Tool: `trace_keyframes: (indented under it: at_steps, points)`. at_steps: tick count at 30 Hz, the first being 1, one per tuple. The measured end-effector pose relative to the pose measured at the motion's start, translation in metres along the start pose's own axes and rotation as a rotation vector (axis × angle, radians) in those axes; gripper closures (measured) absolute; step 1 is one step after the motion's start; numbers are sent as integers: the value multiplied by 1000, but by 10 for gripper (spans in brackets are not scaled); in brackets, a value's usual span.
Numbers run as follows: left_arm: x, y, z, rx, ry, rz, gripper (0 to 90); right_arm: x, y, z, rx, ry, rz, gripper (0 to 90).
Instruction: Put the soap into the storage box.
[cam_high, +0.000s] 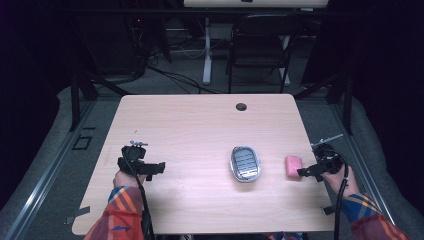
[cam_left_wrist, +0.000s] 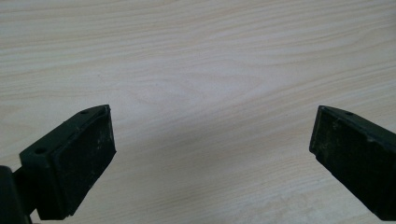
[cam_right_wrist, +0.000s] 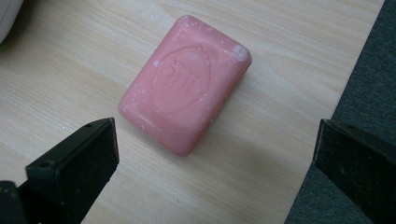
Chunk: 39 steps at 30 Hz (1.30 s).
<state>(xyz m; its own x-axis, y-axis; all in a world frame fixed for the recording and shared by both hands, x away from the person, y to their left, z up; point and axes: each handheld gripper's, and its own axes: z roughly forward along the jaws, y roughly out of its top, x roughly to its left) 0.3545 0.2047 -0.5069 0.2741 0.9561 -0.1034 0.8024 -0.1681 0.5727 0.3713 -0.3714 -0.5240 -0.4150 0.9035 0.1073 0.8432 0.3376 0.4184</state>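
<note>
The black two-jaw left gripper (cam_high: 159, 167) and black two-jaw right gripper (cam_high: 301, 172) point inward, jaws spread wide, held by plaid-sleeved forearms (cam_high: 120, 215).

Table (cam_high: 200, 130): pale wood grain, light beige with faint wavy streaks.
Soap bar (cam_right_wrist: 184, 84): pink, embossed oval emblem, whitish scuffs at the corners.
Soap dish (cam_high: 245, 163): silver-grey, ribbed centre, white rim.
Left gripper (cam_left_wrist: 212, 154) and right gripper (cam_right_wrist: 215, 163): matt black jaws with dusty pale specks.
Sleeves (cam_high: 120, 212): plaid in orange, red and blue.
Floor (cam_high: 45, 165): grey carpet.
Chair (cam_high: 260, 45), far: black.
</note>
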Motion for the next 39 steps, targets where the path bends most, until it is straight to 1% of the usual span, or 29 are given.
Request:
trace_keyframes:
  at_steps: [2, 4, 5, 6, 7, 8, 9, 11, 12, 14, 15, 16, 17, 18, 20, 21, 24, 25, 26, 27, 30, 31, 32, 34, 35, 36, 37, 38, 39]
  points:
    - [0, 0, 0, 2, -2, 1, 3, 0, 0, 0, 7, -10, -10, 0]
    - [0, -1, 0, 3, -8, 0, 3, 1, 1, 1, -5, 2, -3, 0]
    - [0, 0, 0, 1, -7, 1, 3, 1, 2, 0, -7, -4, -5, 0]
    - [0, 0, 0, 0, -7, 4, 3, 1, 3, 0, -1, 0, -4, 0]
    - [-1, 1, 1, 0, -7, 2, 3, 0, 3, 0, -13, 21, 16, 0]
    - [-2, 1, 2, 3, -10, 5, 3, 0, 5, -1, -14, 53, 33, 0]
    - [-2, 1, 2, 3, -9, 7, 3, 1, 6, -1, -28, 55, 50, 0]
    - [-3, 0, 3, 6, -10, 6, 3, 3, 10, -5, -40, 49, 53, 0]
    - [-2, 0, 2, 5, -8, 9, 3, 4, 11, -5, -46, 49, 69, 0]
    - [-1, 0, 2, 3, -8, 0, 3, 5, 15, -3, -40, 42, 84, 0]
    - [0, 0, 2, 4, -7, -1, 3, 6, 17, -2, -28, 46, 95, 0]
    - [0, 1, 3, 6, -8, 1, 3, 7, 18, -1, -15, 48, 95, 0]
    - [-1, 1, 3, 6, -9, 4, 3, 8, 20, 0, -13, 38, 103, 0]
    - [-2, 2, 3, 10, -10, 8, 3, 8, 21, 0, -1, 28, 98, 0]
    - [-3, 2, 4, 8, -8, 13, 3, 7, 23, 2, -1, 36, 125, 0]
    - [-4, 3, 5, 11, -10, 15, 3, 6, 24, 2, 12, 25, 127, 0]
    - [-4, 4, 6, 18, -11, 30, 3, 6, 28, 6, 32, 11, 142, 0]
    - [-4, 4, 7, 18, -10, 33, 3, 6, 29, 7, 39, 17, 140, 0]
    - [-5, 4, 7, 19, -10, 33, 3, 7, 31, 8, 44, 8, 142, 0]
    - [-5, 4, 7, 21, -9, 35, 3, 8, 32, 10, 40, 1, 155, 0]
    - [-5, 4, 7, 22, -8, 36, 3, 10, 38, 17, 78, -7, 153, 10]
    - [-4, 3, 7, 19, -8, 32, 3, 12, 39, 19, 76, -18, 168, 8]
    - [-4, 3, 7, 19, -8, 32, 3, 11, 41, 20, 103, -17, 156, 1]
    - [-5, 3, 7, 19, -9, 34, 2, 13, 43, 24, 114, -26, 169, 0]
    - [-5, 3, 7, 18, -11, 34, 2, 13, 44, 25, 126, -21, 163, 0]
    - [-5, 4, 8, 21, -12, 35, 2, 14, 45, 28, 123, -21, 166, 0]
    - [-5, 4, 8, 23, -13, 36, 2, 15, 46, 29, 145, -18, 155, 1]
    - [-5, 4, 8, 23, -13, 36, 2, 15, 46, 29, 145, -18, 155, 1]
    - [-6, 4, 8, 24, -17, 40, 2, 17, 47, 31, 154, -29, 148, 16]
